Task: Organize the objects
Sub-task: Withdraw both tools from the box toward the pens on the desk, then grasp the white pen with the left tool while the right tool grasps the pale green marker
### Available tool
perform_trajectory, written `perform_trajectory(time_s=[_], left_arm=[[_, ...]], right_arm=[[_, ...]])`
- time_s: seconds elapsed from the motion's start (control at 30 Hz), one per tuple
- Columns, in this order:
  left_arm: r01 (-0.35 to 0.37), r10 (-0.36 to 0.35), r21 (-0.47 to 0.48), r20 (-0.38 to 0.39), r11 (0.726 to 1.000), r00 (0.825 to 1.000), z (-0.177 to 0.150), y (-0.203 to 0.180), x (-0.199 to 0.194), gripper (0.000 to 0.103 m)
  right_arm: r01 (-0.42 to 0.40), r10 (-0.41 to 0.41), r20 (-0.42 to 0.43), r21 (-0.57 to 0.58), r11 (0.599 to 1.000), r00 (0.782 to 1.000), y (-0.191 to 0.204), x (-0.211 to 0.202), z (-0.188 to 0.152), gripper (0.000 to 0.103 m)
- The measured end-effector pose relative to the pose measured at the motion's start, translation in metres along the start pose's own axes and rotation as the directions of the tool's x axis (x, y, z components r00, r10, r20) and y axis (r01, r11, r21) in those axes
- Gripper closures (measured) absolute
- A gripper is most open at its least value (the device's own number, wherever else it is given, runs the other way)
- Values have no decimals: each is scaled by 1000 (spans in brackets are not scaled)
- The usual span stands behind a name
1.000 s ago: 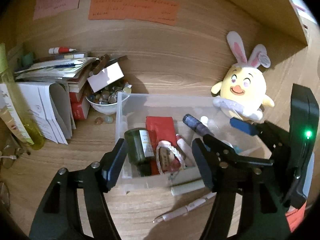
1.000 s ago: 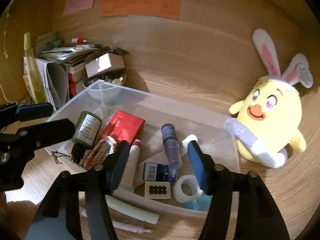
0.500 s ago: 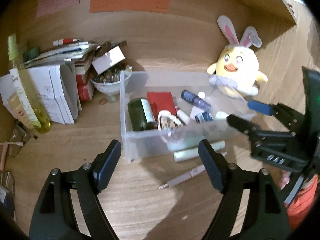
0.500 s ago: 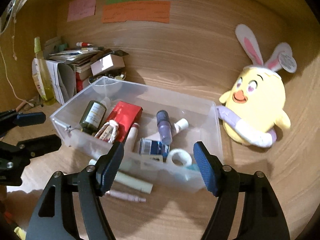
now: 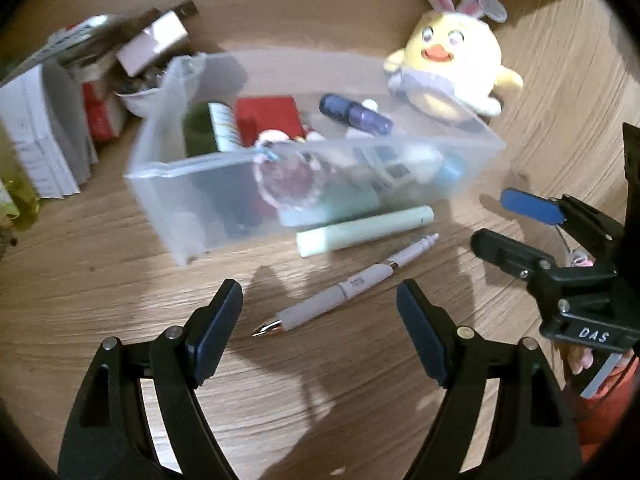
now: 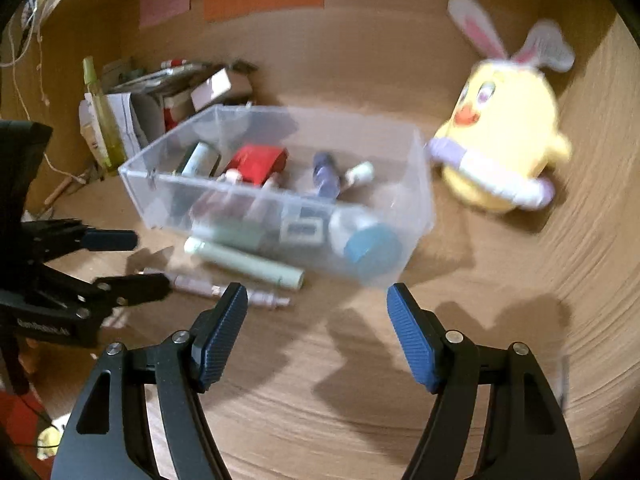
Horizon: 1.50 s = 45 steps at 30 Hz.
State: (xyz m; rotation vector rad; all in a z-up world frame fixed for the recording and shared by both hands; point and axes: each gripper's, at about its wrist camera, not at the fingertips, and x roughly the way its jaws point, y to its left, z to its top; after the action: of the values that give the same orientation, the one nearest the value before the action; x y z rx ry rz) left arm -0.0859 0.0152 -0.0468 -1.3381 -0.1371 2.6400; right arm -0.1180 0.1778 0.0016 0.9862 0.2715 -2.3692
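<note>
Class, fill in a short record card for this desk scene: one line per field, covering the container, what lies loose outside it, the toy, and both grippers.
container: clear plastic bin holding a red box, a dark green bottle and a purple tube
loose on desk: pale green tube against the bin's front wall; white pen nearer the camera
toy: yellow chick plush with bunny ears, beside the bin
left gripper: open, empty, above the pen
right gripper: open, empty
</note>
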Motion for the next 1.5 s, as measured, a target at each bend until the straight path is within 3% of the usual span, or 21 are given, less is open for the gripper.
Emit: perform_trajectory(time_s=[0.03,0.1,0.17,0.3,0.4,0.57,0.8,0.97,1.03,1.1,1.17,1.27,1.5], left_arm=[[0,0,10,-10,1000,1000,1,-3,4,25],[-13,14,32,-21,999,1000,1,-8,10,41],[-34,34,65,-11,997,999,-1,-14,11,49],[-26,26,81,-1,996,1000,-6,-15,6,61],[-6,6,83,2,997,1000,-13,-9,-2,71],[0,1,87,-21,996,1000,-28,-3,-12,74],[0,4,130,-36,992,999,-27,-5,-16,74],[3,6,207,-43,978,999,-14,-18,3,73],[-15,24,248,-33,969,999,-13,-25,7,83],[0,9,255,-34,967,999,-14,-27,5,85],[11,-4,238,-33,971,999,-18,-21,0,87],[20,-12,190,-42,982,999,-31,-9,-13,93],[-65,67,61,-36,996,997,-62,29,-45,93]], right_arm=[[-7,7,-6,8,1000,1000,-1,4,0,40],[-28,28,-38,9,1000,999,0,15,1,60],[-40,40,-62,8,999,997,4,24,2,69],[-100,101,-107,8,995,989,13,38,3,80],[-171,167,-134,-17,985,977,27,40,1,80],[-229,215,-147,-82,970,965,45,30,2,80],[-117,99,-115,-168,979,988,47,29,22,80],[-84,55,-149,-196,977,987,43,43,26,79],[-79,49,-155,-194,978,987,40,44,27,79],[-73,45,-146,-196,978,988,39,41,29,79],[-74,46,-139,-202,977,989,39,39,31,79],[-69,36,-137,-237,969,990,43,41,34,70],[-93,14,-195,-401,911,981,69,58,28,56]])
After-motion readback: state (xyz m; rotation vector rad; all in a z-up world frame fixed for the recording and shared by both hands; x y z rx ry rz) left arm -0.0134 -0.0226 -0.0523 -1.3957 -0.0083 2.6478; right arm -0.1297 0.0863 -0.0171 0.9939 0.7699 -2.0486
